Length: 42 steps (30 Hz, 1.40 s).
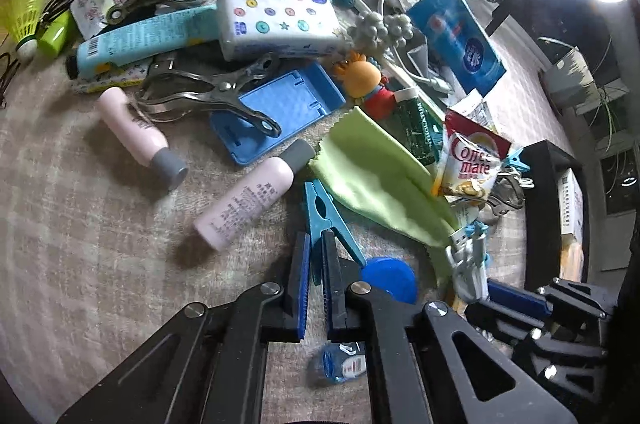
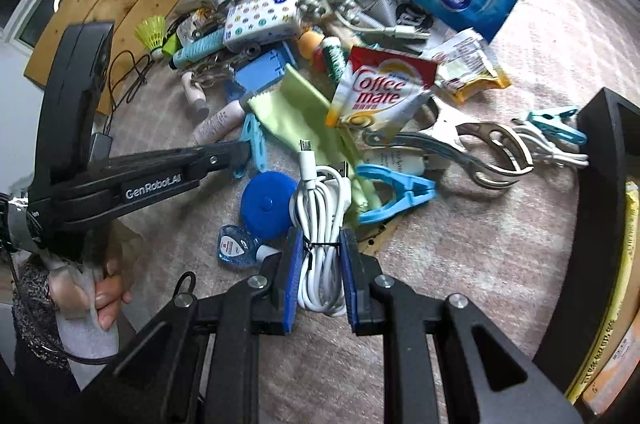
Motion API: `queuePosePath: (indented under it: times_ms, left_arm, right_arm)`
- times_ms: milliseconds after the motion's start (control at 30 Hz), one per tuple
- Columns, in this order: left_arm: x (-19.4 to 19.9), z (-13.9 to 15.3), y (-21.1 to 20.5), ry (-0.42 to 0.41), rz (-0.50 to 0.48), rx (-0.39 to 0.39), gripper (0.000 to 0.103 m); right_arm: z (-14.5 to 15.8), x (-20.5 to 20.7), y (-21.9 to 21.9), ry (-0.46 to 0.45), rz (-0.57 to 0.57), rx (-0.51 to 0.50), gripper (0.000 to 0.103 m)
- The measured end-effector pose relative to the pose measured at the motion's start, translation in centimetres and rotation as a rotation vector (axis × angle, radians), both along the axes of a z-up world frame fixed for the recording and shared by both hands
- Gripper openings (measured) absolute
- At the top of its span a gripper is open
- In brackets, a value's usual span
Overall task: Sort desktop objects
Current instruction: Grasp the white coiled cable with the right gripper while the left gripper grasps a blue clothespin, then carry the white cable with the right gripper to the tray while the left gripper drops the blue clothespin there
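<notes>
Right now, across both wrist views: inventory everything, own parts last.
cable: 1, white, between right pads
clothespin: 1, blue, between left pads
second clothespin: 1, light blue, right of cable
bottles: 2, pink, left of cloth
cloth: 1, green, centre
disc: 1, blue, left of cable
Coffee-mate sachet: 1, red-white, beyond cable
clamp: 1, silver, right of sachet
tissue pack: 1, white, far pile
shuttlecock: 1, yellow-green, far left
left hand-held gripper: 1, black, shut on clothespin
right hand-held gripper: 1, black, shut on cable
</notes>
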<state>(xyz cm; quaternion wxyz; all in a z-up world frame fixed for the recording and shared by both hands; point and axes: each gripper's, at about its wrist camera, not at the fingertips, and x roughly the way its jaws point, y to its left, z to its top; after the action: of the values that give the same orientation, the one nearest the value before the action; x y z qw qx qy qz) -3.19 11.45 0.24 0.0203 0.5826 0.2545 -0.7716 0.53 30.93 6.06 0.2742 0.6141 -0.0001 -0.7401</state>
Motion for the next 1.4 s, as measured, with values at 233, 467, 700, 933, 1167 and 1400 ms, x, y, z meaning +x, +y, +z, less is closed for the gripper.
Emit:
queuePosePath:
  times_ms: [233, 467, 700, 933, 1167, 1400]
  left_arm:
    - [0.6, 2.8, 1.5, 0.058, -0.008, 0.002, 0.005]
    - [-1.3, 5.3, 7.4, 0.116, -0.109, 0.041, 0.005]
    - [-4.1, 7.6, 16.8, 0.158, -0.282, 0.110, 0.005]
    - [-5.8, 8.8, 26.2, 0.172, -0.439, 0.160, 0.005]
    - [-6.0, 9.7, 30.7, 0.187, -0.522, 0.136, 0.005]
    - [-5.9, 9.7, 29.5, 0.181, -0.481, 0.093, 0.058]
  right_arm:
    - [1.9, 0.0, 2.9, 0.033, -0.026, -0.007, 0.018]
    - [3.6, -0.9, 7.4, 0.073, -0.125, -0.004, 0.018]
    - [4.6, -1.5, 14.2, 0.105, -0.264, 0.025, 0.019]
    - [4.4, -1.3, 20.2, 0.108, -0.356, 0.067, 0.019]
    - [4.3, -1.2, 23.8, 0.115, -0.411, 0.083, 0.019]
    - [5.4, -1.3, 24.2, 0.147, -0.418, 0.072, 0.042]
